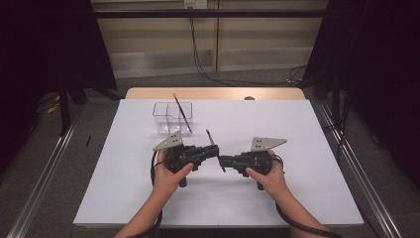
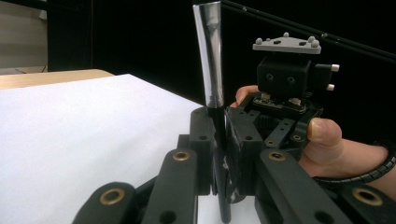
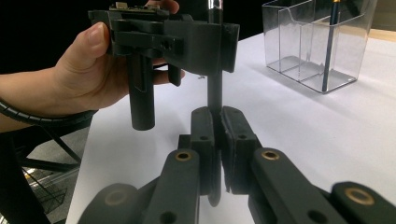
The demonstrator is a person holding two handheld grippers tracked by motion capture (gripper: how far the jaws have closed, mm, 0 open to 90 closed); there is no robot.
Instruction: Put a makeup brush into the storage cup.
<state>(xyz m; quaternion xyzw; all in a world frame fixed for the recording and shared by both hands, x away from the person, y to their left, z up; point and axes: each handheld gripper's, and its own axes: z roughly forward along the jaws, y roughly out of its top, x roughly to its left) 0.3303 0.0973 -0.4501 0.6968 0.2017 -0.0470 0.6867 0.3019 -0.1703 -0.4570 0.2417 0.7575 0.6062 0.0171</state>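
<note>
A thin dark paintbrush (image 1: 210, 136) with a silver ferrule (image 2: 209, 56) stands tilted between my two grippers over the middle of the white table (image 1: 297, 148). My left gripper (image 1: 214, 150) is shut on its dark handle (image 2: 219, 140), which is pinched between the jaws. My right gripper (image 1: 222, 161) is shut on the same handle (image 3: 215, 91) lower down, just below the left gripper (image 3: 187, 42). The two grippers meet tip to tip, each held in a hand. The brush's lower end is hidden by the jaws.
A clear plastic organiser (image 1: 172, 118) with compartments stands behind the grippers, left of centre. A second brush (image 1: 182, 113) leans in it, its blue handle (image 3: 329, 46) upright. Wooden table edge (image 1: 213, 93) at the far side; metal rails flank the table.
</note>
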